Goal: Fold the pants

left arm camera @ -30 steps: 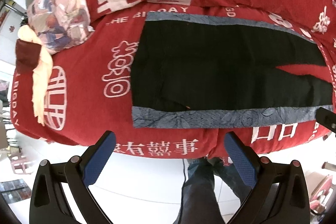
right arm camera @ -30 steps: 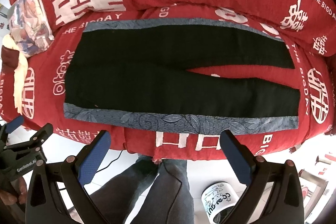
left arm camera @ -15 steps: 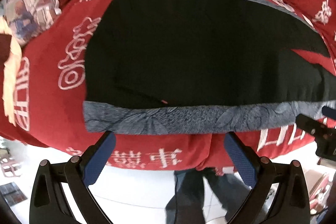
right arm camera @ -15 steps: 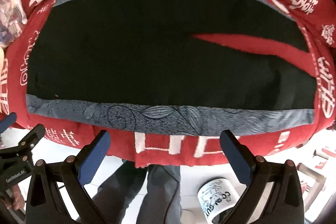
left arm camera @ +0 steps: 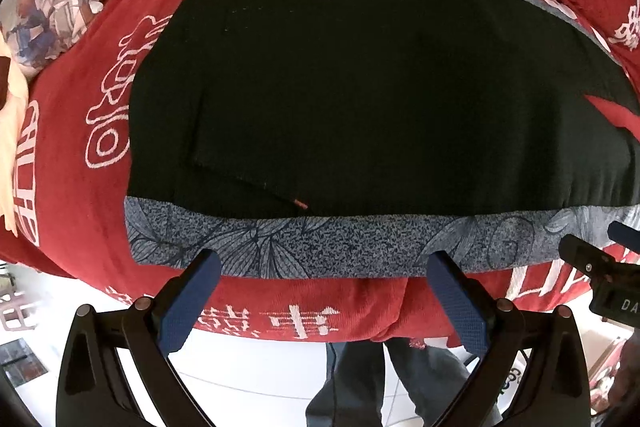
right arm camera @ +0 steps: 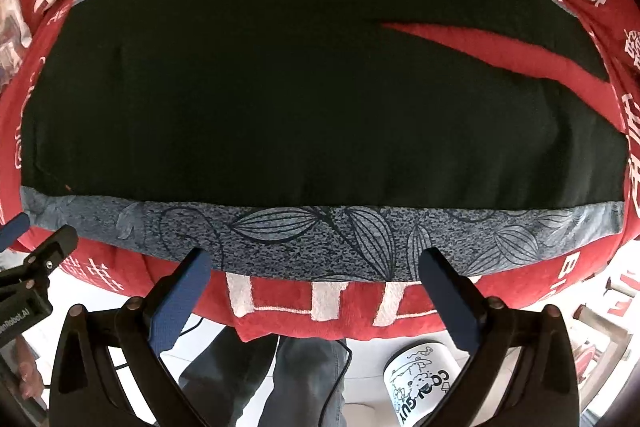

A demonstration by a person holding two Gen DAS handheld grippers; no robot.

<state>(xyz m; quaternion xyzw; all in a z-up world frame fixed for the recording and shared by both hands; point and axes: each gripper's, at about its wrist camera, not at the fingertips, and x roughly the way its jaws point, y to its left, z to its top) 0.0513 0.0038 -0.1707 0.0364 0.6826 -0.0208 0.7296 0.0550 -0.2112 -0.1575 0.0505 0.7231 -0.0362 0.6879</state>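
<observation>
Pants: black pants [left arm camera: 360,87] [right arm camera: 280,79] with a blue-grey leaf-print stripe down each outer seam lie spread flat on the bed, waist toward my left, legs running off to my right.
Legs: slightly parted at the far right, with a red wedge of blanket showing between them.
Near stripe: the patterned side stripe [left arm camera: 320,247] [right arm camera: 320,239] runs along the bed's front edge, just beyond both of my grippers.
Left gripper: my left gripper [left arm camera: 324,263] is spread wide and holds nothing; its blue pads [left arm camera: 188,301] sit right at the near stripe by the waist end, though I can't be sure the tips are touching the cloth.
Right gripper: my right gripper [right arm camera: 314,261] is likewise spread and empty, its fingertips at the same stripe further along the near leg.
Bed cover: red blanket [left arm camera: 68,107] [right arm camera: 580,283] with white characters and lettering, hanging over the front edge.
Pillow: a printed pillow [left arm camera: 48,7] lies at the far left corner, well apart from the pants.
Floor: white tiles, with a white mug-like container [right arm camera: 420,383] printed with a cartoon below the right gripper.
Me: my legs in grey trousers [right arm camera: 304,379] stand against the bed.
</observation>
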